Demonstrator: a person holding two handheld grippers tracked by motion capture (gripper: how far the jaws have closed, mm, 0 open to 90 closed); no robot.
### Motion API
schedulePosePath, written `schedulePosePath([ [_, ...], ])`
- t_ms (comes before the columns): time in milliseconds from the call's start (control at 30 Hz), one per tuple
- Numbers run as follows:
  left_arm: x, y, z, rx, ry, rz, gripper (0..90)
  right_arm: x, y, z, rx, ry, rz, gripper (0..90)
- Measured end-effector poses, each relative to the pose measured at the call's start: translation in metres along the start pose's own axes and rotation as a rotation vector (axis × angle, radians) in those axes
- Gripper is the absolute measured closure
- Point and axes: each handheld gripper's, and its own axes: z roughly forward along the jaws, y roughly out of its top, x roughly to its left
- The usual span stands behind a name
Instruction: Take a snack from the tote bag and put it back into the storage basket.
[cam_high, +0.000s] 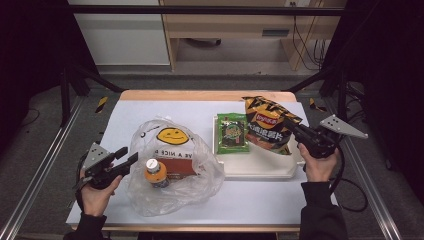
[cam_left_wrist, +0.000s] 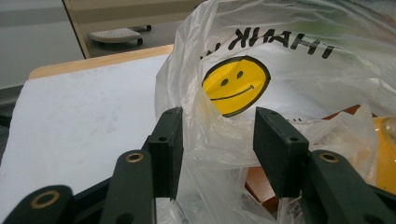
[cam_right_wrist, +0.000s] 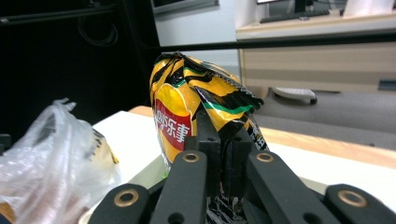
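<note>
A clear plastic bag (cam_high: 195, 175) printed with a yellow smiley face (cam_left_wrist: 236, 86) lies on the left half of the table. It holds an orange-capped bottle (cam_high: 156, 172) and a red-brown box (cam_high: 176, 166). My left gripper (cam_high: 129, 156) is at the bag's left edge. Its jaws stand apart around a fold of the bag's film (cam_left_wrist: 219, 140), and the pads are not seen pressing on it. My right gripper (cam_high: 291, 127) is shut on the edge of a yellow-and-black chips bag (cam_high: 265, 122), which stands up from my jaws (cam_right_wrist: 187, 107).
A white tray (cam_high: 255, 167) sits right of the plastic bag with a green snack packet (cam_high: 232, 132) on it. The chips bag hangs over the tray's far right part. A white mat (cam_high: 260, 200) covers the table. Metal rails run along both sides.
</note>
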Motion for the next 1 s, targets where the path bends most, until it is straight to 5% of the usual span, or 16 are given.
schedulePosePath([
  [667, 0.002, -0.001, 0.0, -0.001, 0.008, -0.006, 51.6, -0.034, -0.027, 0.018, 0.085, -0.059, 0.082, 86.8],
  [800, 0.003, -0.001, 0.0, 0.0, 0.009, -0.009, 51.6, -0.042, -0.03, 0.022, 0.098, -0.095, 0.102, 84.5],
  [1000, 0.003, -0.001, 0.0, 0.001, 0.009, -0.009, 51.6, -0.048, -0.031, 0.033, 0.1, -0.19, 0.063, 78.6],
])
